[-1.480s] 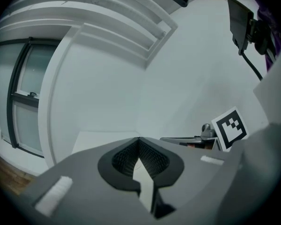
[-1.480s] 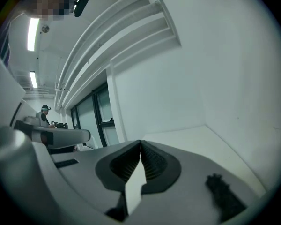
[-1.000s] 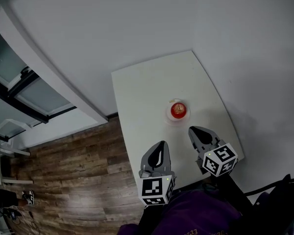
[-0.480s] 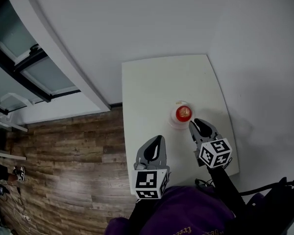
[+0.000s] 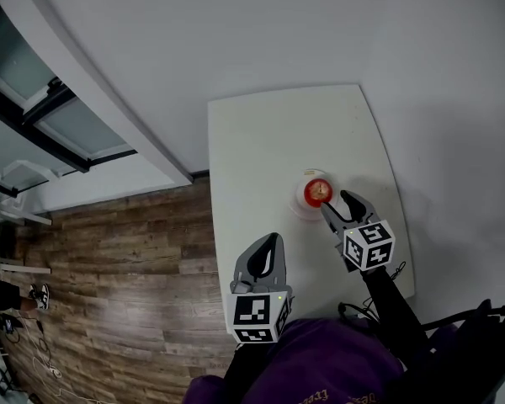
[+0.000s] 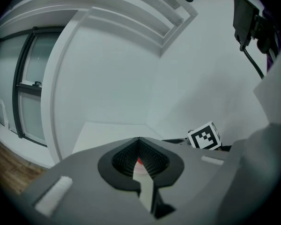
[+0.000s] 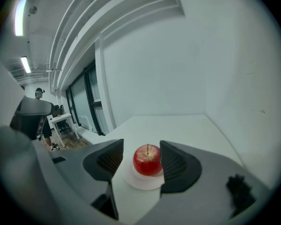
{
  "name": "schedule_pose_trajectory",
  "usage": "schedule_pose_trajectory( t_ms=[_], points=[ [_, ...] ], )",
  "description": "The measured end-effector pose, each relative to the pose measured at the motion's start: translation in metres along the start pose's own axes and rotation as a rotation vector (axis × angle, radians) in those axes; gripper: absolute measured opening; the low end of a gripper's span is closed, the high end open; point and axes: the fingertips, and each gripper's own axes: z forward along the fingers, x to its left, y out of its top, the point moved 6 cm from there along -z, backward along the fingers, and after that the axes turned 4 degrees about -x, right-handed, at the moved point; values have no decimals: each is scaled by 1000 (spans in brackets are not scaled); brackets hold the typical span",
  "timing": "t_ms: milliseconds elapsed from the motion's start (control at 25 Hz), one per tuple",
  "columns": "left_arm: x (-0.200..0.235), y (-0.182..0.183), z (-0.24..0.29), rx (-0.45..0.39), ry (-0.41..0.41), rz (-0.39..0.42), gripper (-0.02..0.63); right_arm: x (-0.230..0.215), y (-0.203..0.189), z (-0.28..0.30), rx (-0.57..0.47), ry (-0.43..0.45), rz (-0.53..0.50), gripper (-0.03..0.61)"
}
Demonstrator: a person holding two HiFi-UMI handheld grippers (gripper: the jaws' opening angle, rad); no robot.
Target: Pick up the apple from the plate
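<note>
A red apple (image 5: 317,192) with a short stem stands on a small white plate (image 5: 304,208) toward the right side of the white table (image 5: 261,137). My right gripper (image 5: 335,202) reaches the plate's near edge. Its jaws are opening. In the right gripper view the apple (image 7: 147,160) sits on the plate (image 7: 141,182) just past the right gripper (image 7: 140,146); the pads (image 7: 113,157) flank it without touching. My left gripper (image 5: 271,239) hovers over the table's near left part, shut with nothing in it. In the left gripper view its tips (image 6: 139,139) meet.
The table stands in a corner of white walls; its right edge (image 5: 396,209) lies close beside the plate. A wooden floor (image 5: 109,293) and dark-framed windows (image 5: 42,108) are to the left. Far off, a person (image 7: 39,108) stands by a small table (image 7: 64,121).
My right gripper has moved forward and down to the plate, and its jaws have parted. The left gripper has barely shifted.
</note>
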Motion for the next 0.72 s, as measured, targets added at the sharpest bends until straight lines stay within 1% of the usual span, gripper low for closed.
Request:
schedule_pose_trajectory(
  t_ms=[280,520,720],
  points=[
    [8,-3,7,24,23,0,6,-6,-12,23,76,7,-33,301],
    [11,-6,11,34,37,4,6,-10,-24,39,123,-5,-43,342],
    [14,-8,12,47,34,2,6,-7,-33,51,165,6,-43,356]
  ],
)
